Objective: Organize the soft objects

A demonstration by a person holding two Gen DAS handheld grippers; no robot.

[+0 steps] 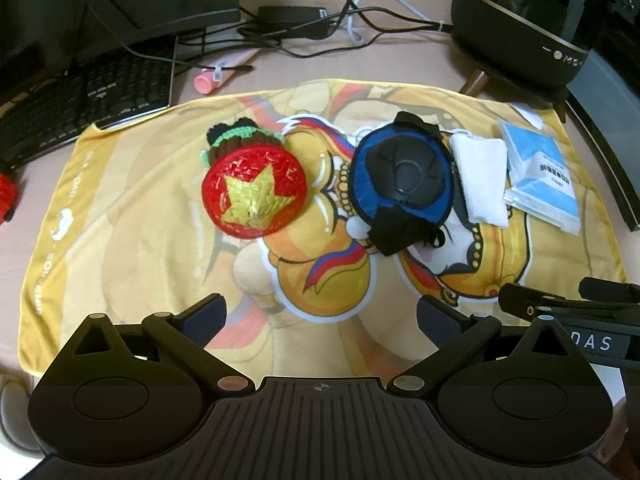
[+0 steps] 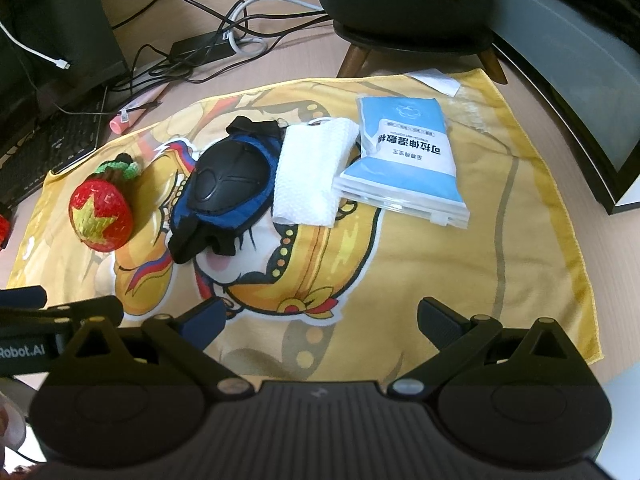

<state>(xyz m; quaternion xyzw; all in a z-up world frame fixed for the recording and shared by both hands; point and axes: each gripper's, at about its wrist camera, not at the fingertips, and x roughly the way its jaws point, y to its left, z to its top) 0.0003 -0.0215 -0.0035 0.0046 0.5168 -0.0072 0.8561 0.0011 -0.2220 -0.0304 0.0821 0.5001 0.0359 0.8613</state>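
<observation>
Ahead of my grippers, four soft things sit in a loose row across the far half of the yellow printed towel (image 1: 132, 216): a red star hat (image 1: 255, 190) on a knitted toy, then a blue-and-black pad (image 2: 232, 178), a folded white cloth (image 2: 312, 172) and a blue wipes pack (image 2: 404, 160), the last three touching or overlapping. Whether that row is already the tidy result or still awaits sorting, I can't judge. My left gripper (image 1: 320, 316) and right gripper (image 2: 320, 316) both hover over the near hem, fingers spread wide, holding nothing.
</observation>
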